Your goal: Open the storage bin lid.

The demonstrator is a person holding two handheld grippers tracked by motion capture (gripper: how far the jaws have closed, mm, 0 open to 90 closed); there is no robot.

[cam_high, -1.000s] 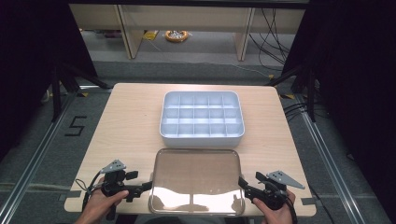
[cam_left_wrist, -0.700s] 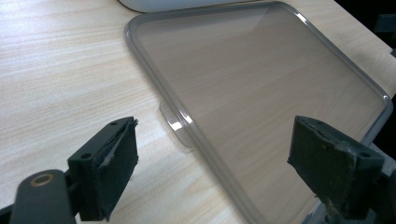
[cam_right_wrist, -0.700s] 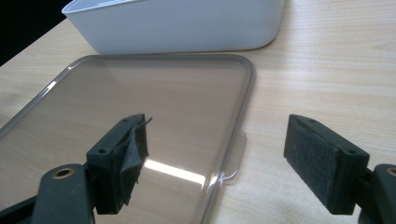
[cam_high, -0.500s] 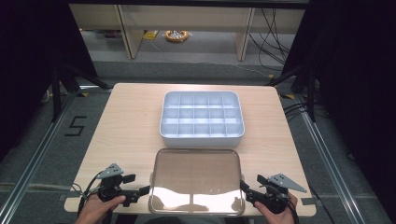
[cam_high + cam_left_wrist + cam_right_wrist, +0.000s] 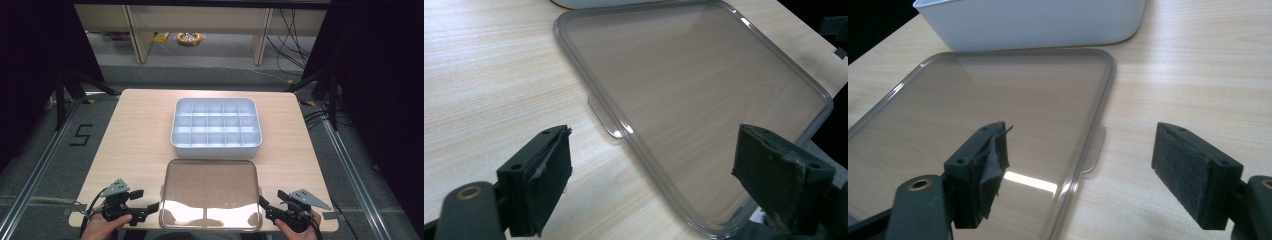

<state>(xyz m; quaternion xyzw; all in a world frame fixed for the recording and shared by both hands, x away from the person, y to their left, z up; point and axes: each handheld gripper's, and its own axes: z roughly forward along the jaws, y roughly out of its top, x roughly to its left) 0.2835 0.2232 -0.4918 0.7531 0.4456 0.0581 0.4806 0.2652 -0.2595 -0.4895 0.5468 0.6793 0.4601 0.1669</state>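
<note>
A clear flat plastic lid (image 5: 210, 192) lies on the wooden table near its front edge, with a small tab on each short side. Behind it stands a white divided box (image 5: 216, 127) with several empty compartments. My left gripper (image 5: 150, 207) sits open at the lid's left front corner, its jaws wide apart in the left gripper view (image 5: 651, 185) with the lid's (image 5: 704, 100) left edge between them. At the lid's right front corner my right gripper (image 5: 265, 205) is open too (image 5: 1080, 172); the lid's (image 5: 998, 105) right edge and tab (image 5: 1095, 150) lie between its jaws.
The table (image 5: 135, 135) has bare wood left and right of the box. The table's front edge runs just under both hands. Dark floor, cables and shelf legs lie beyond the far edge. The box's white wall (image 5: 1028, 22) stands close behind the lid.
Both hands have slid back toward the table's front edge, the left gripper slightly leftward and lower. The lid and box have stayed put.
</note>
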